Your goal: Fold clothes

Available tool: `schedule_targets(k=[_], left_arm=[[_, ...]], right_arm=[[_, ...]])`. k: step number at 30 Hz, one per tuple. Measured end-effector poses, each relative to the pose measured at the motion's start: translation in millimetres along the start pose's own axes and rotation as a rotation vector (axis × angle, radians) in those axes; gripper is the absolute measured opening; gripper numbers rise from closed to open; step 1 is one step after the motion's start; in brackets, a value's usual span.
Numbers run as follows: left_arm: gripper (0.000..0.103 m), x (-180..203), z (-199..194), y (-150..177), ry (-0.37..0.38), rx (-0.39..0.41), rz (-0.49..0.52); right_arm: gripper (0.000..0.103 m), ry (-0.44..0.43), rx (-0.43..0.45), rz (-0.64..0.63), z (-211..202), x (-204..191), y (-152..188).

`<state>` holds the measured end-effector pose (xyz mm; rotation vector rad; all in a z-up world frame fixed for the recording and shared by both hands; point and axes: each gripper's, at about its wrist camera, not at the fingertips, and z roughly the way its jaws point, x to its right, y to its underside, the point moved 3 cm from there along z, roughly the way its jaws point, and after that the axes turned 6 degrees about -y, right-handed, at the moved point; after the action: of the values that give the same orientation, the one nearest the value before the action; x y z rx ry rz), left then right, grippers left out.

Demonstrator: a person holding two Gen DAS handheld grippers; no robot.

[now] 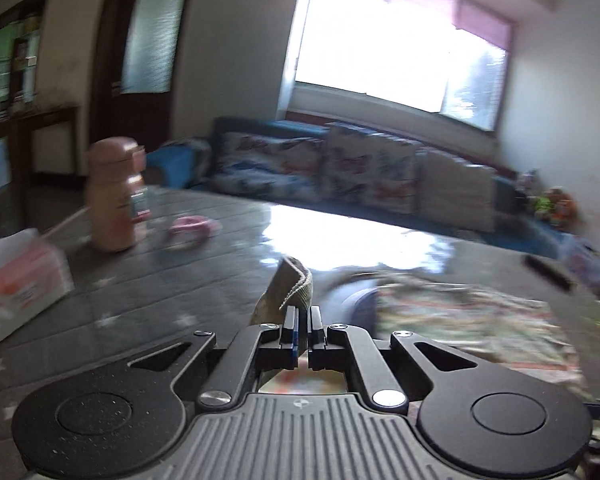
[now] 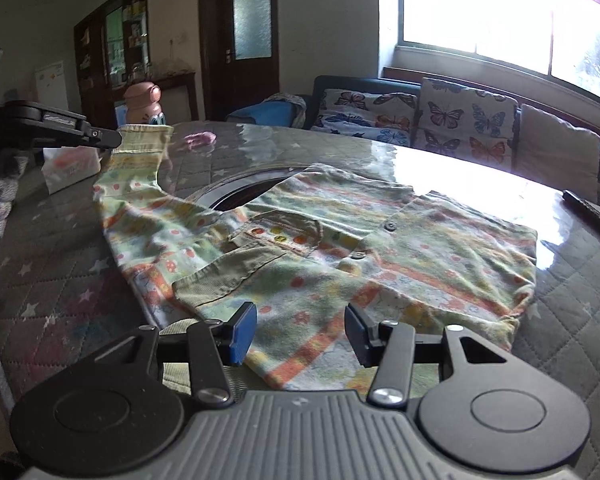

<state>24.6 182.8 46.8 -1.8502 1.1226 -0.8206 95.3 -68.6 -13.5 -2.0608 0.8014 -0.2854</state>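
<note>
A small green patterned shirt (image 2: pixel 380 248) with orange stripes lies on the quilted table (image 2: pixel 60 280). My left gripper (image 1: pixel 302 320) is shut on the sleeve cuff (image 1: pixel 296 292); in the right wrist view that gripper (image 2: pixel 114 138) holds the cuff (image 2: pixel 146 136) raised above the table at the far left, the sleeve hanging down to the shirt. The shirt body also shows blurred in the left wrist view (image 1: pixel 460 320). My right gripper (image 2: pixel 300 332) is open, its jaws wide apart just above the shirt's near edge, holding nothing.
A pink bottle (image 1: pixel 114 196) and a tissue pack (image 1: pixel 20 280) stand on the table's left side, with a small pink item (image 1: pixel 192 228) nearby. A dark remote (image 2: pixel 592 216) lies at the right edge. A sofa with butterfly cushions (image 2: pixel 420 120) is behind the table.
</note>
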Motion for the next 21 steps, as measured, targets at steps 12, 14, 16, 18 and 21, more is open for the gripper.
schedule_targets(k=[12, 14, 16, 18, 21], left_arm=[[0.003, 133.9, -2.2, 28.1, 0.390, -0.095, 0.182], [0.003, 134.5, -3.7, 35.6, 0.395, -0.107, 0.216], [0.003, 135.2, -5.2, 43.0, 0.399, -0.120, 0.249], [0.004, 135.8, -6.7, 50.5, 0.404, -0.132, 0.283], [0.007, 136.7, -9.0, 61.6, 0.410, -0.150, 0.334]], right_arm=[[0.048, 0.023, 0.059, 0.248, -24.5, 54.7, 4.5], [0.047, 0.019, 0.067, 0.293, -27.7, 62.6, 5.4], [0.047, 0.013, 0.067, 0.302, -27.1, 64.0, 4.8], [0.044, 0.000, 0.065, 0.301, -24.9, 61.3, 3.5], [0.043, -0.042, 0.056, 0.300, -17.6, 53.9, -1.4]])
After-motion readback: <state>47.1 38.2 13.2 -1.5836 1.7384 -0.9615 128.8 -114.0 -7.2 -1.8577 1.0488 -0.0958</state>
